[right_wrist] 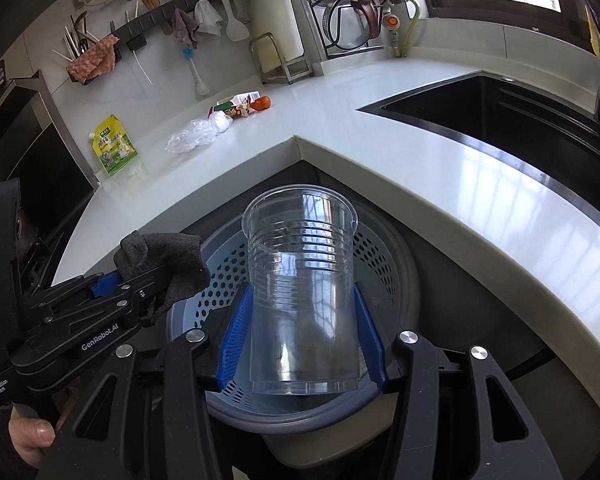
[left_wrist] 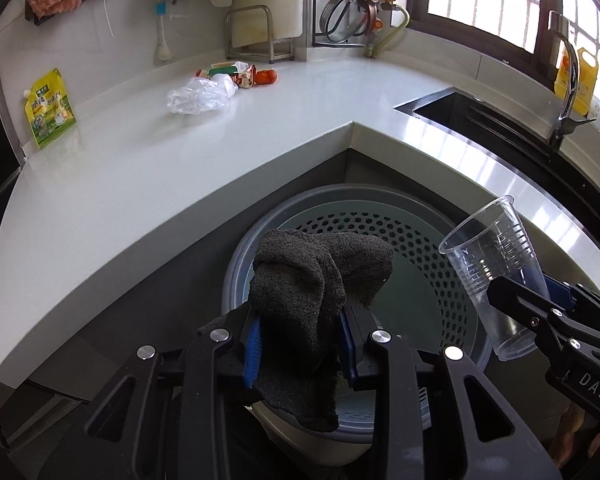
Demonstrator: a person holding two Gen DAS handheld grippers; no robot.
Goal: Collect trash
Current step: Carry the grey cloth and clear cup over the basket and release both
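Note:
My left gripper (left_wrist: 302,340) is shut on a dark grey rag (left_wrist: 304,296) and holds it over the round grey trash bin (left_wrist: 428,240) below the counter corner. My right gripper (right_wrist: 302,336) is shut on a clear plastic cup (right_wrist: 302,280), also over the bin (right_wrist: 396,276). The cup shows in the left wrist view (left_wrist: 496,280) at the right. The rag shows in the right wrist view (right_wrist: 164,264) at the left. More trash lies far back on the white counter: a clear plastic bag (left_wrist: 200,96), (right_wrist: 192,136) and several small wrappers (left_wrist: 244,76), (right_wrist: 240,108).
A yellow-green pouch (left_wrist: 50,108), (right_wrist: 114,146) leans at the counter's left end. A black sink (left_wrist: 500,128), (right_wrist: 500,120) with a faucet (left_wrist: 568,80) is at the right. A metal rack (left_wrist: 260,36) and dish rack (left_wrist: 348,4) stand at the back wall.

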